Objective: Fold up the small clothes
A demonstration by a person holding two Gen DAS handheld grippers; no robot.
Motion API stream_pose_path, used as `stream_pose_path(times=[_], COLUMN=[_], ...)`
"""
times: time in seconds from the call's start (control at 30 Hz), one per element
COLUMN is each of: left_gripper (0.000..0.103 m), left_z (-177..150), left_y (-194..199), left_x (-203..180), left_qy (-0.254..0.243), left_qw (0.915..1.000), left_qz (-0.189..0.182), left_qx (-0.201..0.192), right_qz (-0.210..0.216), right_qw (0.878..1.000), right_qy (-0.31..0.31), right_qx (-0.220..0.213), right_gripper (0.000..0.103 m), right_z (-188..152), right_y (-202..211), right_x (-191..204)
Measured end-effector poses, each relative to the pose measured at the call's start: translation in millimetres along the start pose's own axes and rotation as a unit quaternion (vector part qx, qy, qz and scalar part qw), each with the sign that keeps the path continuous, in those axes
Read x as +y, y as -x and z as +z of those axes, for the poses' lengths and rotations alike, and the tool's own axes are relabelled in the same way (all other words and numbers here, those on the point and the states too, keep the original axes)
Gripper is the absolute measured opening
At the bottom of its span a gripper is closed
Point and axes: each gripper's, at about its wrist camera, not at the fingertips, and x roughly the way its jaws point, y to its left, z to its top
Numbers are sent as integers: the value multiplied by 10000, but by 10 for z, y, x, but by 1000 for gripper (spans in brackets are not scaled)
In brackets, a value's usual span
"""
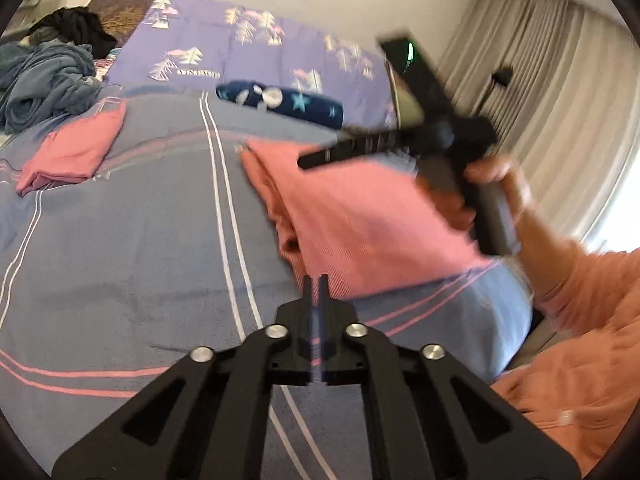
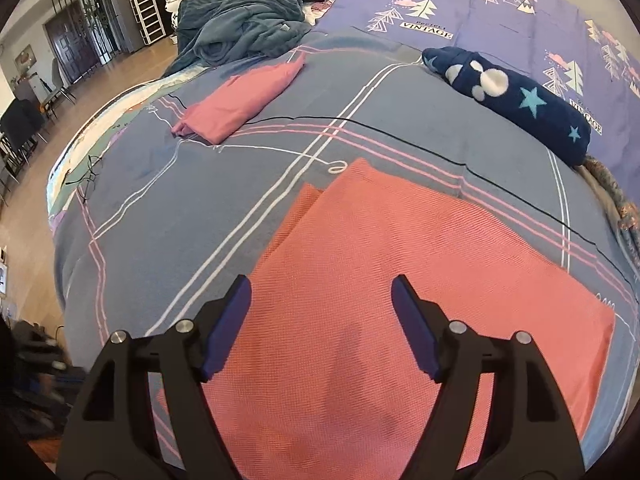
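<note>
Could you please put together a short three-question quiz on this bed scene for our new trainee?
1. True or false: the right gripper holds its fingers apart over the salmon cloth.
2. Which lies beside the purple quilt? A) the navy star-patterned roll B) the folded pink garment C) the blue blanket heap
3. Fill in: the left gripper is ____ at the salmon cloth's near edge.

Key: 1 true; 2 A; 3 shut
</note>
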Motion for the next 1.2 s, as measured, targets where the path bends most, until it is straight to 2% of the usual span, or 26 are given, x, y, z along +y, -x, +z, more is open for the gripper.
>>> stream_pose_path(times=[0.03, 0.07, 0.17, 0.27, 0.33, 0.4, 0.47, 0.57, 0.63, 0.73, 0.83, 0.97, 1.1, 1.2], left_gripper=[20, 26, 35, 36, 36, 30, 11, 5, 4, 4, 7, 2, 0, 0], left_z=[-2, -17, -41, -54, -28, 22, 23, 1, 55, 166, 251, 310, 201, 101], left_y=[-74, -151, -331, -423, -398, -376, -369, -435, -479, -436, -443, -480, -399, -367], left_x=[-37, -79, -182, -150, -123, -123, -199, -297, -290, -243, -190, -31, 215, 199], left_qy=[-167, -409, -1078, -1605, -1821, -2155, -2663, -3319, -3405, -3290, -3119, -2634, -2321, -2320], left_qw=[9998, 9991, 9933, 9845, 9809, 9745, 9626, 9415, 9381, 9425, 9462, 9546, 9588, 9588], left_qz=[-19, -23, 24, 185, 158, 177, 88, 9, -61, -305, -676, -1130, -1159, -1130], left_qx=[59, 128, 418, 682, 670, 597, 494, 589, 628, 498, 530, 809, 1160, 1188], right_qz=[-10, -46, -126, -192, -229, -270, -304, -257, -238, -261, -277, -289, -296, -301], right_qw=[10000, 9999, 9997, 9995, 9995, 9995, 9995, 9994, 9992, 9988, 9983, 9977, 9980, 9984], right_qy=[41, 108, 226, 252, 220, 163, 48, -210, -321, -401, -489, -598, -527, -413], right_qx=[4, 9, -14, -74, -83, -61, -11, 78, 83, 72, 120, 150, 174, 242], right_gripper=[74, 74, 74, 75, 75, 76, 76, 76, 76, 76, 76, 76, 76, 76], right_z=[-7, -20, -51, -107, -146, -189, -222, -248, -265, -298, -334, -348, -331, -217], right_y=[9, 26, 90, 189, 230, 249, 241, 221, 233, 264, 261, 254, 233, 130], right_x=[10, 29, 39, -14, -64, -129, -206, -314, -353, -402, -432, -468, -444, -352])
